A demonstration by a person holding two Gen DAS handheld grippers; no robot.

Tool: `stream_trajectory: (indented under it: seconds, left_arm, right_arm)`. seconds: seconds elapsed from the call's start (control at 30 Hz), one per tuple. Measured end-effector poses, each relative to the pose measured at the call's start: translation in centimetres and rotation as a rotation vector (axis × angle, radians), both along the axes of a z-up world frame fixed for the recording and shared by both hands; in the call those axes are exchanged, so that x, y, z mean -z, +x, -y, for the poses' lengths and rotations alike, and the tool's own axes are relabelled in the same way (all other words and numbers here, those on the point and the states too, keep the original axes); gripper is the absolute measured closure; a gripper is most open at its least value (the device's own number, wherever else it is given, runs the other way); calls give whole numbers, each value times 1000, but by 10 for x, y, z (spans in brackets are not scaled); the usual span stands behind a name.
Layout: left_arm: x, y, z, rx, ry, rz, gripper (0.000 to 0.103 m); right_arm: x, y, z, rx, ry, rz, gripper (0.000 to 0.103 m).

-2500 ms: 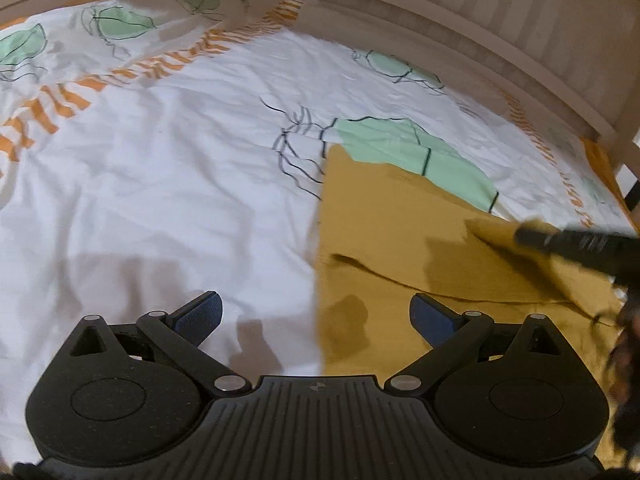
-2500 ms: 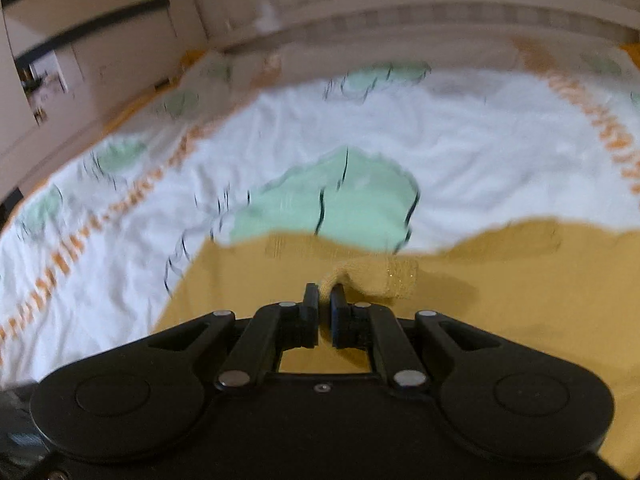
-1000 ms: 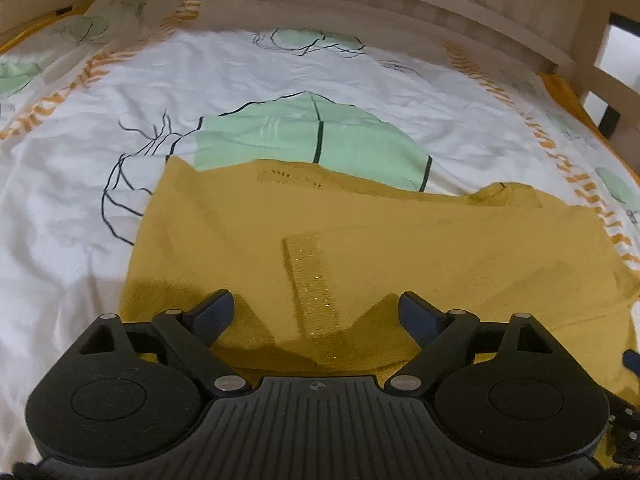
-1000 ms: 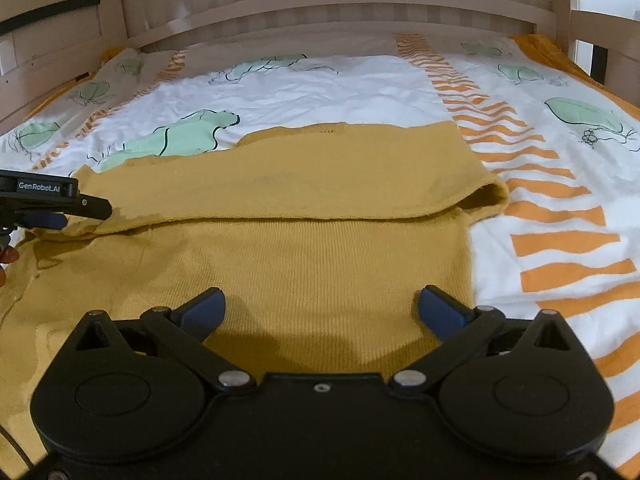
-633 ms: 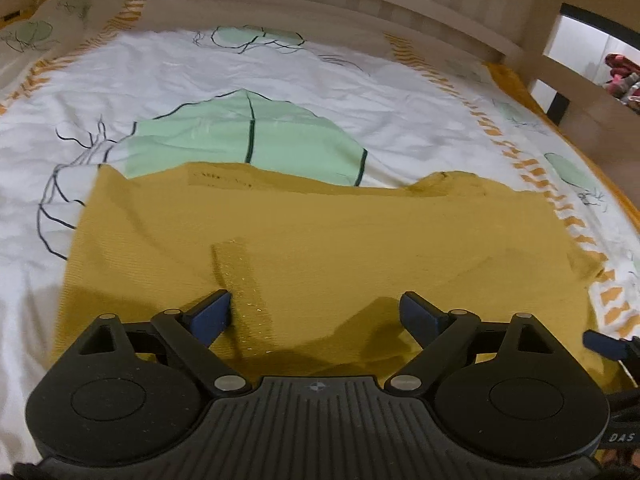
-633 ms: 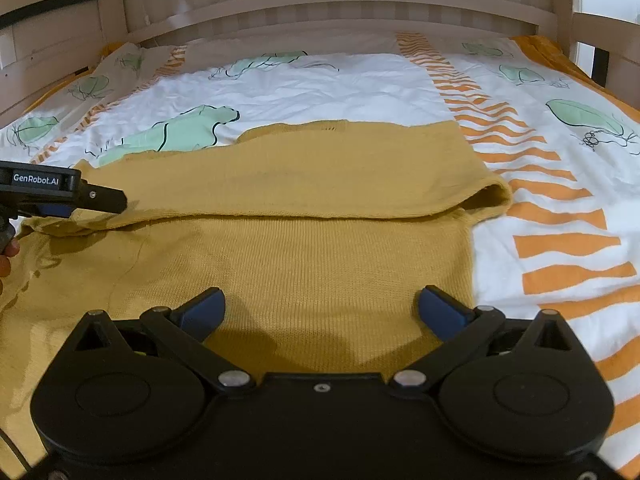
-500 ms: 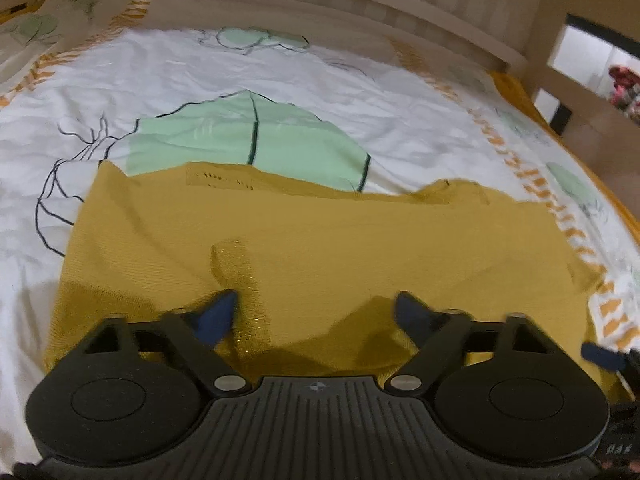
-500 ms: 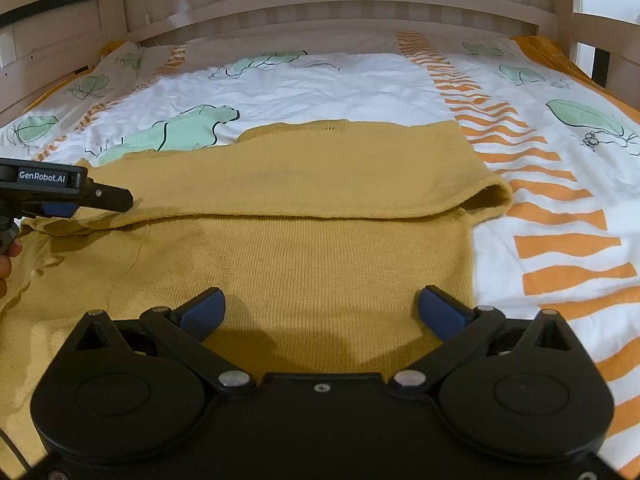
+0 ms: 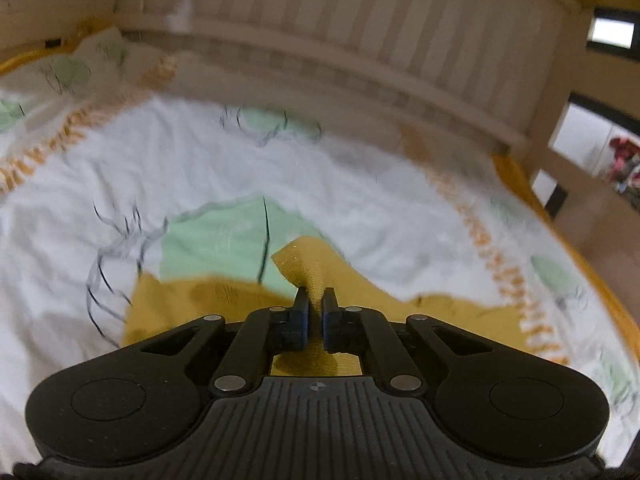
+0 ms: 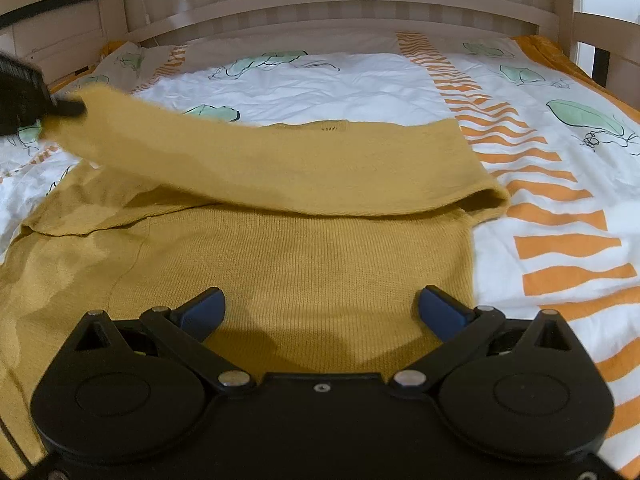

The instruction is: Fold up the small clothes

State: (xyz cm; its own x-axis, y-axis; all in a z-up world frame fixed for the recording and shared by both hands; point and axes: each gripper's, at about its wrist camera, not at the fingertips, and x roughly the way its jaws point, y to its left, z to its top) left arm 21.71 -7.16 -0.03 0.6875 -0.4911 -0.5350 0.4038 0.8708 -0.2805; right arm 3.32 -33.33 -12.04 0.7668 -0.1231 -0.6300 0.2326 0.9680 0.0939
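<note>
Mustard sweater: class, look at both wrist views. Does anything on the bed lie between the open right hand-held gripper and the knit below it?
Nothing visible does. The right hand-held gripper hangs open over the bare mustard sweater. The only other thing there is the left hand-held gripper, shut on a sweater end at the far left.

Each black gripper (image 9: 315, 300) (image 10: 320, 312) has blue pads (image 10: 202, 312), silver screws and round housings.

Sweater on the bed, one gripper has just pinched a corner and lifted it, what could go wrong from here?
1. The left gripper holds only a small corner of the sweater; the knit may slip out as it is carried.
2. The right gripper stands open above the body, pinning nothing, so the whole sweater may drag across the sheet.
3. The lifted part sags, so the fold may land crooked.
</note>
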Motion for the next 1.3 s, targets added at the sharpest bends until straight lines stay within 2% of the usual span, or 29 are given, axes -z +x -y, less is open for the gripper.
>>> stream_trajectory:
  seconds: [0.07,0.13,0.37,0.47,0.57,0.63,0.77,0.87,0.93,0.97,1.0,1.03,1.1,1.17,1.3]
  left_arm:
    - [-3,5,-6,-12,14,9,97]
    - [3,12,-10,-35,67,9,97]
    - [67,35,-26,-92,197,-141,97]
    - [85,35,-34,-111,197,-174,92]
    - [88,31,-42,-116,145,-144,85]
    - [89,26,-45,-89,131,-131,74]
    - [91,24,-47,-74,138,-95,72]
    - [91,20,-54,-129,135,-67,70]
    - [90,17,-59,-167,141,-39,55]
    - [90,16,-60,-197,171,-25,49]
    - [90,16,-60,-233,218,-17,38]
    - [90,16,-59,-273,283,-7,36]
    - [91,18,-60,-328,373,3,36]
    - [90,16,-64,-314,367,15,36]
    - [84,5,-70,-285,337,-14,35]
  right_arm:
    - [0,0,0,0,-2,-2,0]
    - [0,1,0,0,-3,-3,0]
    - [0,1,0,0,-3,-3,0]
    - [0,1,0,0,-3,-3,0]
    - [0,2,0,0,-5,-4,0]
    - [0,2,-1,0,-8,-5,0]
    - [0,2,-1,0,-7,-5,0]
    - [0,2,-1,0,-8,-5,0]
    - [0,2,-1,0,-8,-5,0]
    - [0,2,-1,0,-8,-5,0]
    - [0,2,-1,0,-9,-5,0]
    - [0,2,-1,0,-9,-5,0]
    - [0,2,-1,0,-9,-5,0]
    - [0,2,-1,0,-8,-5,0]
    - [0,2,-1,0,-8,-5,0]
